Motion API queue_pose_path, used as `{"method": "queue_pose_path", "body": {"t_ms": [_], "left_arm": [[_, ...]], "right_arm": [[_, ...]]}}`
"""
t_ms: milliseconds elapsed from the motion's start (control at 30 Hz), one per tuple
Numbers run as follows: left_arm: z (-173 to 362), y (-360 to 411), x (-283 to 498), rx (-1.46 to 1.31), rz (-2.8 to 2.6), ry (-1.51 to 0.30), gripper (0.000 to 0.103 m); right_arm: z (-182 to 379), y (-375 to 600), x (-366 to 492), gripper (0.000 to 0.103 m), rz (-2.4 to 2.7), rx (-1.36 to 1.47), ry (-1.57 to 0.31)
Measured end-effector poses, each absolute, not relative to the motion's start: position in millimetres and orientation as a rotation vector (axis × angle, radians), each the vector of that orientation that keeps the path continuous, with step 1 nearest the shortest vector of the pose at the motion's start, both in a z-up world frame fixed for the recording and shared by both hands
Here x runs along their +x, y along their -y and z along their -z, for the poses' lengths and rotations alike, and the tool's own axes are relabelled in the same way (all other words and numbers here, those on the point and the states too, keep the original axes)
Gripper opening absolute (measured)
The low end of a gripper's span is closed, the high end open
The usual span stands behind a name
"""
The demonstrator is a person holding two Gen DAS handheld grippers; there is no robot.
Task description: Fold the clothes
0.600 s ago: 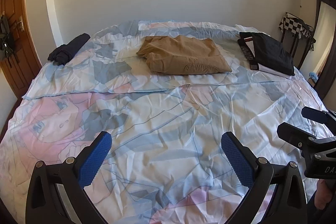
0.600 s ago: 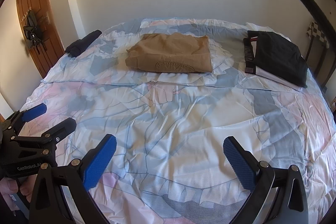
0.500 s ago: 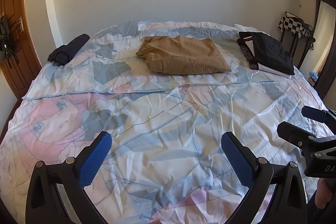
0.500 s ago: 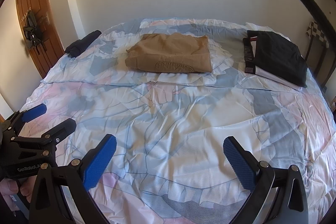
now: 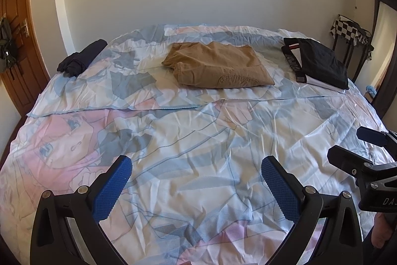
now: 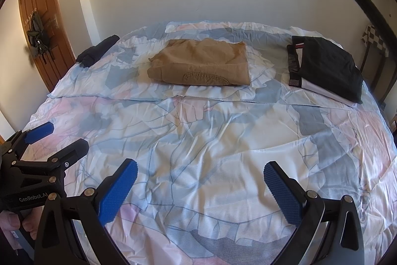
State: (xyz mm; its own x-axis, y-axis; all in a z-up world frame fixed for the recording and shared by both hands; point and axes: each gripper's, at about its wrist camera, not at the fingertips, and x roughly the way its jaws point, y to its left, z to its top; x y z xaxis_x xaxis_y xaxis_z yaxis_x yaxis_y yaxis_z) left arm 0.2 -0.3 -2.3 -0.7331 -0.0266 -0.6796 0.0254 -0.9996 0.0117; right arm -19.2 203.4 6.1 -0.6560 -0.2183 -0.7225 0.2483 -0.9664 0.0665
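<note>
A folded tan garment (image 5: 218, 66) (image 6: 202, 66) lies at the far middle of the bed (image 5: 198, 135) (image 6: 213, 140). Folded black clothes (image 5: 318, 62) (image 6: 327, 67) rest on a white piece at the far right. A rolled dark garment (image 5: 80, 58) (image 6: 98, 51) sits at the far left corner. My left gripper (image 5: 196, 165) (image 6: 60, 138) hovers open over the near sheet, nothing between its blue pads. My right gripper (image 6: 201, 169) (image 5: 357, 143) is open too, beside the left one, and holds nothing.
A wooden door (image 6: 39, 24) with a bag hanging on it stands at the left. A chair with a checkered cloth (image 5: 349, 31) is at the far right past the bed. A pale wall runs behind the bed. A hand (image 6: 10, 222) grips the left tool.
</note>
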Motion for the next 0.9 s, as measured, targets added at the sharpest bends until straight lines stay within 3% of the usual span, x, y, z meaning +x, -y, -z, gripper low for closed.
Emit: {"method": "queue_pose_path", "body": {"t_ms": [900], "left_arm": [[2.2,3.8,-1.7,1.158,2.881,-0.024,0.103]], "right_arm": [[-5.3,-203.2,-18.0,0.103,2.655,1.149,-0.054]]}}
